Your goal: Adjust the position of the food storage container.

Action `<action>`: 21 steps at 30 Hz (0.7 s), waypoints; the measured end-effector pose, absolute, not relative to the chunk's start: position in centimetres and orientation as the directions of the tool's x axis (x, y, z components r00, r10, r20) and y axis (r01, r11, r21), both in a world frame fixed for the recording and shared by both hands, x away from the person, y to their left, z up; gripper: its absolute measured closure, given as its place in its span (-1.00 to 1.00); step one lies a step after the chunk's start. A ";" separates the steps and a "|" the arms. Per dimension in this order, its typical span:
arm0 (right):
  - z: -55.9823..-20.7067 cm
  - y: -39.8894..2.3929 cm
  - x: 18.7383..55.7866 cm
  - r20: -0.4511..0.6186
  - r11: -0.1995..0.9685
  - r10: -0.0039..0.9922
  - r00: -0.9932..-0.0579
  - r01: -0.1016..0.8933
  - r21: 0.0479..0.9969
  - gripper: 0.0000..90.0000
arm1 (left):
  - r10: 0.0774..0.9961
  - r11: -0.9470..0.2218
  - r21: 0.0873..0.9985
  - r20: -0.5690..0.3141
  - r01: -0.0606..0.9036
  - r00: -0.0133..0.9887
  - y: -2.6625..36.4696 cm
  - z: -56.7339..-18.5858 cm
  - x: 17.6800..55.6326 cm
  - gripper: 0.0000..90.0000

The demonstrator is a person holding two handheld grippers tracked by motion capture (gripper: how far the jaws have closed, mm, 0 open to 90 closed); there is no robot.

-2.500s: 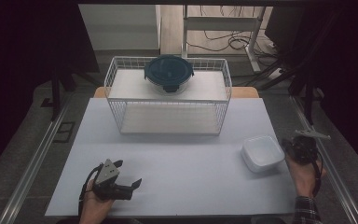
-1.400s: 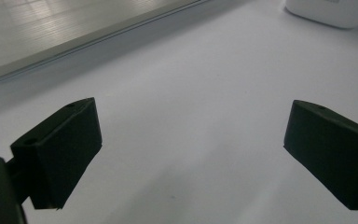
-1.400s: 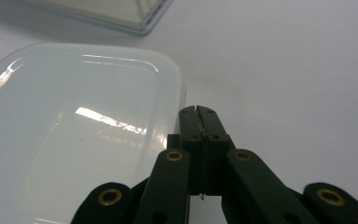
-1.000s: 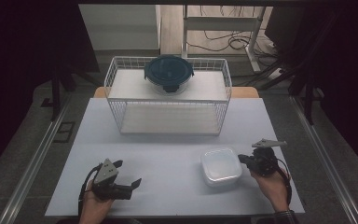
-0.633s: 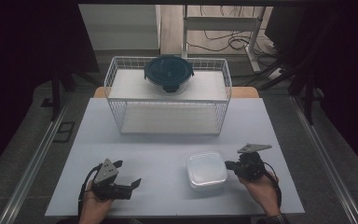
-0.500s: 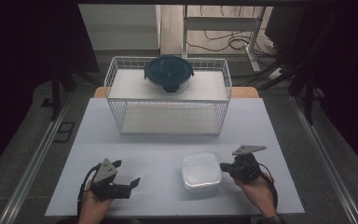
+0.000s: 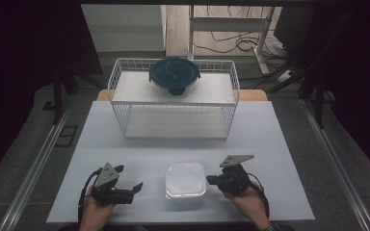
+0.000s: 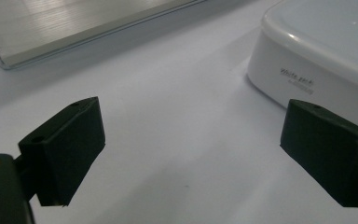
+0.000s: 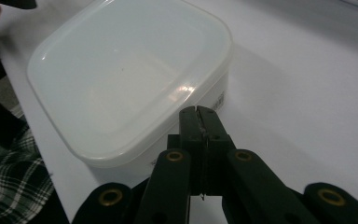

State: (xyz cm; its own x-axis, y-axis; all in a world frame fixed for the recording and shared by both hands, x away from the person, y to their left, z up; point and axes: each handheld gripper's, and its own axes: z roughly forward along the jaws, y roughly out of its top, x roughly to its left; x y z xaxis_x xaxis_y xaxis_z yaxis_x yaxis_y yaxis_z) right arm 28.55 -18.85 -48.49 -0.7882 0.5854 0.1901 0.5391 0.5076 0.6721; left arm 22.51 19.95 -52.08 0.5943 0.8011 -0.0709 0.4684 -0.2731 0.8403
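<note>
Holding a gripper in each hand, you work at a white table (image 7: 270, 144), and the landmark here is the white lidded container (image 7: 186, 179) that sits on it near your edge, between your two hands. Your right gripper (image 7: 210, 180) lies just to the right of the container, its jaws pressed together with nothing between them, and their joined tips sit against the container's side wall; in the right gripper view the container (image 9: 130, 79) lies just ahead of those tips. Your left gripper (image 7: 136, 186) rests left of the container, a little apart from it, with its jaws spread wide and nothing between them; in the left gripper view the container (image 8: 321, 51) sits just past the jaw on that view's right. Beyond the container, towards the far side of the table, stands a white wire basket (image 7: 173, 126), and on top of it rests a round container with a dark lid (image 7: 174, 75).
</note>
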 end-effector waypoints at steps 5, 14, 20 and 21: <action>-48.5 -17.9 28.2 0.170 0.523 0.569 -0.804 0.514 0.680 0.99 | 0.794 -0.276 0.833 -0.084 0.479 0.602 19.8 -52.1 22.5 -0.87; -47.9 -20.3 27.8 0.096 0.504 0.608 -0.788 0.477 0.720 0.44 | 0.783 -0.271 0.827 -0.109 0.493 0.613 19.6 -51.8 22.4 -0.82; -48.5 -20.5 27.2 0.089 0.493 0.621 -0.779 0.476 0.728 -0.30 | 0.785 -0.324 0.813 -0.056 0.485 0.617 19.2 -52.4 22.5 -0.88; -48.8 -20.4 27.2 0.086 0.497 0.620 -0.779 0.476 0.726 -0.37 | 0.784 -0.336 0.809 -0.042 0.482 0.619 19.1 -52.4 22.5 -0.89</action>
State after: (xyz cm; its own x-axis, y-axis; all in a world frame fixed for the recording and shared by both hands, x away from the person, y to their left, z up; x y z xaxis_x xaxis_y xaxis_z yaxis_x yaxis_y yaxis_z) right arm 27.16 -20.42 -48.77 -0.7795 0.6205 0.0859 0.4756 0.4970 0.7258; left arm 22.51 19.08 -52.45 0.6188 0.7844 -0.0425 0.4820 -0.3365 0.8090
